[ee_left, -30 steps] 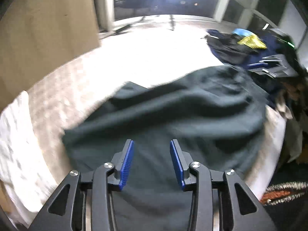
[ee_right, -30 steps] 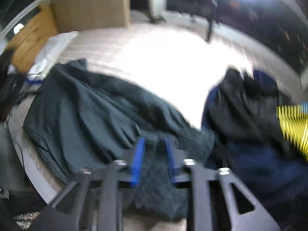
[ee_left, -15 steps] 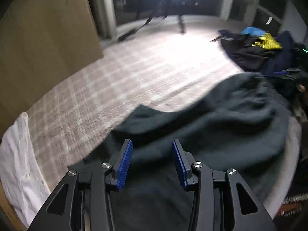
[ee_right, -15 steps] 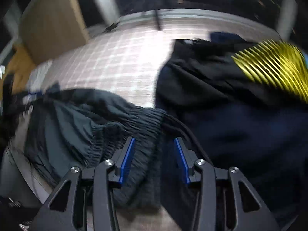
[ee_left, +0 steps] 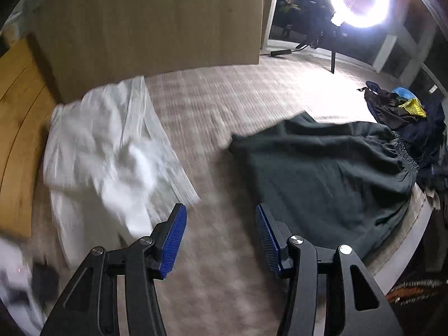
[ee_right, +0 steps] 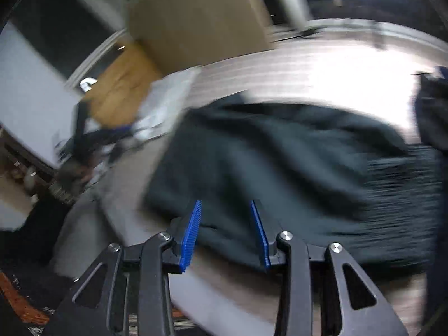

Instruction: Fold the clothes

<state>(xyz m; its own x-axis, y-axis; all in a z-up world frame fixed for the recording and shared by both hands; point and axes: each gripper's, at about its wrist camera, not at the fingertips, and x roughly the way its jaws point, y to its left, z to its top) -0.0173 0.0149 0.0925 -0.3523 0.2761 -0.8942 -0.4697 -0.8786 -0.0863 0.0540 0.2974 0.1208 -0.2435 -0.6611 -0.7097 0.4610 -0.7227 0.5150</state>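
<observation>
Dark green garment (ee_left: 330,173) lies spread flat on the checked bed cover (ee_left: 212,103) — landmark. Left gripper (ee_left: 221,238) hovers left of it, jaws apart, nothing held. Right gripper (ee_right: 225,229) at its near edge, jaws apart, empty. White cloth (ee_left: 106,151) further left; dark clothes pile (ee_left: 406,112) beyond — right view blurred.

No readable text, labels, brands or numbers in either wrist view; both are motion-blurred and partly glare-washed.
</observation>
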